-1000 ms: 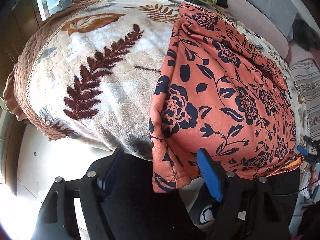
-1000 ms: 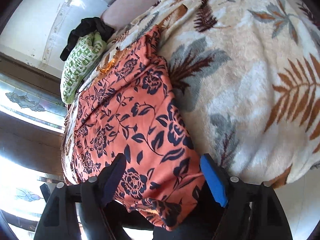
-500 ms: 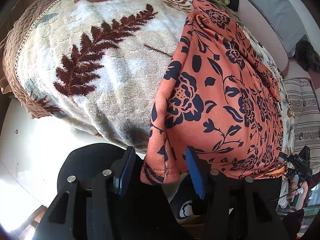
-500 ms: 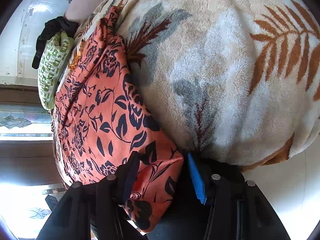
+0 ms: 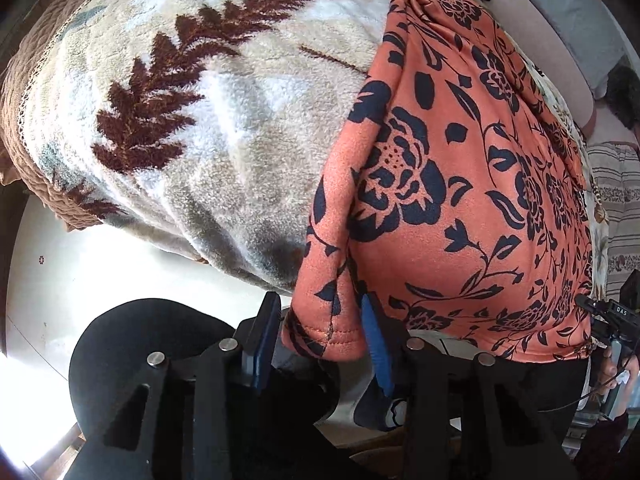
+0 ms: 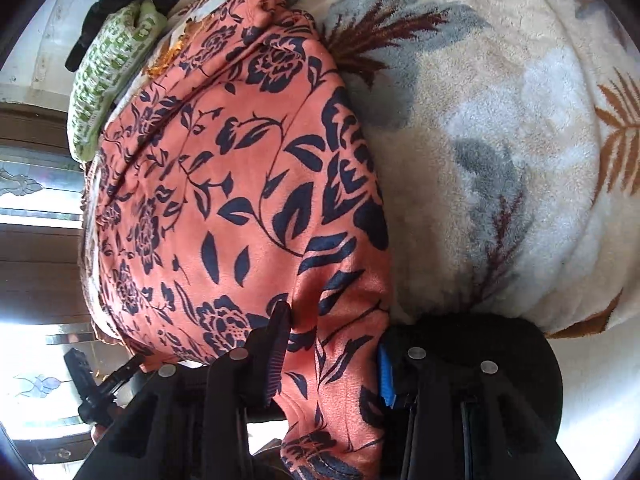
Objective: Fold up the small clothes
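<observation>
Left wrist view: the left hand-held gripper (image 5: 320, 330) has just been closing around the stitched hem corner of the orange, navy-flowered soft garment (image 5: 452, 184), which lies over the fluffy cream leaf-patterned blanket (image 5: 192, 112) on the bed. A sliver of gap remains at its 9 o'clock finger, so it is not yet pinching.

Right wrist view: the right hand-held gripper (image 6: 334, 350) has narrowed likewise; its fingers now press the opposite hem corner. With both corners caught, lifting for a fold looks imminent.

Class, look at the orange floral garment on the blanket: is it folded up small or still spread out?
Spread out. The orange floral garment lies long and open across the leaf-print blanket, its near end hanging over the edge; no folded-over layer shows.
</observation>
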Tool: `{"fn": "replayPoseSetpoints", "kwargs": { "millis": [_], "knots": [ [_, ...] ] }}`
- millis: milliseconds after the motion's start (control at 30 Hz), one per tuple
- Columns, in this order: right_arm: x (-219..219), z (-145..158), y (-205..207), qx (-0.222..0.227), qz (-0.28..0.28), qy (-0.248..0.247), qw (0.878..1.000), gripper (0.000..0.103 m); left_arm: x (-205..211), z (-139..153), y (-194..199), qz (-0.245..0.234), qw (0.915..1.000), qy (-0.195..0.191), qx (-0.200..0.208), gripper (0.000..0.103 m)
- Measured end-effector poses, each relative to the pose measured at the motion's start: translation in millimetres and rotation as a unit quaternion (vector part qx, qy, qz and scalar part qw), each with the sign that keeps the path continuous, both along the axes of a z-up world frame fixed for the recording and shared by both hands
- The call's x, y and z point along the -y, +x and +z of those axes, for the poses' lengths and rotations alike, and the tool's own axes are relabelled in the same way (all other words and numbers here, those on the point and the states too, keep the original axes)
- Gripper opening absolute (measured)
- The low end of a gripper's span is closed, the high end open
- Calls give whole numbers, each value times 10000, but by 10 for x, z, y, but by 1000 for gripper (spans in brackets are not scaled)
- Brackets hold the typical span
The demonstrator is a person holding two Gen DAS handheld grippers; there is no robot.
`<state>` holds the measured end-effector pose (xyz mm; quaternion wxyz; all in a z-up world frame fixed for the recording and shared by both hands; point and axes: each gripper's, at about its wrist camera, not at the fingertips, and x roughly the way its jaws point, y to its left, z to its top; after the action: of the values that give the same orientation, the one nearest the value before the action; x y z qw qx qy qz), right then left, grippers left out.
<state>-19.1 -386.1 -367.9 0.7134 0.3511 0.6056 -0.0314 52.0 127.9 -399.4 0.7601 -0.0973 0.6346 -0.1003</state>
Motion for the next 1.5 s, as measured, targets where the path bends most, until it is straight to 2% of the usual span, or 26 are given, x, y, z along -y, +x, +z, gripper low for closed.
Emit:
{"fn": "replayPoseSetpoints", "kwargs": {
  "millis": [33,67,200,233,267,333,400,467,533,600,767,967,1200,1333,1500],
  "knots": [
    [-19,-8,5,-32,32,-12,10000,55,-5,2,10,-30,10000,63,52,48],
    [-32,-16,13,-14,94,-19,10000,58,-2,0,26,-80,9998,113,117,53],
    [-170,-48,52,-51,216,-187,9996,63,53,-79,84,-290,9993,186,134,52],
    [-213,-45,53,-30,221,-262,9994,63,80,-105,81,-336,9993,128,112,46],
    [-222,-54,29,11,223,-311,9993,63,104,-131,72,-392,9992,71,69,32],
    [-238,-57,-15,57,268,-362,9990,59,182,-167,40,-511,9987,58,71,17],
    [-272,-77,-88,3,282,-450,9986,41,227,-162,23,-564,9981,166,156,14],
    [-311,-100,-217,37,285,-451,9986,31,282,-142,28,-537,9983,161,152,12],
    [-297,-118,-292,66,273,-460,9985,15,278,-114,28,-505,9985,125,156,11],
    [-324,-85,-337,144,315,-452,9984,8,134,-22,35,-513,9984,-4,218,11],
    [-385,214,-393,831,328,55,9960,6,-74,419,17,-614,9948,-583,568,10],
    [-208,629,-322,1771,20,916,9799,6,-152,980,126,-549,9854,-1255,1009,10],
    [-82,1007,-320,2725,-316,1679,9469,6,7,1515,164,-733,9750,-1518,1447,10],
    [15,1140,-269,2939,-414,1832,9372,6,57,1634,230,-772,9728,-1586,1503,10],
    [122,1225,-2,3088,-433,2046,9278,6,74,1742,461,-637,9715,-1728,1492,10]
  ]
}}
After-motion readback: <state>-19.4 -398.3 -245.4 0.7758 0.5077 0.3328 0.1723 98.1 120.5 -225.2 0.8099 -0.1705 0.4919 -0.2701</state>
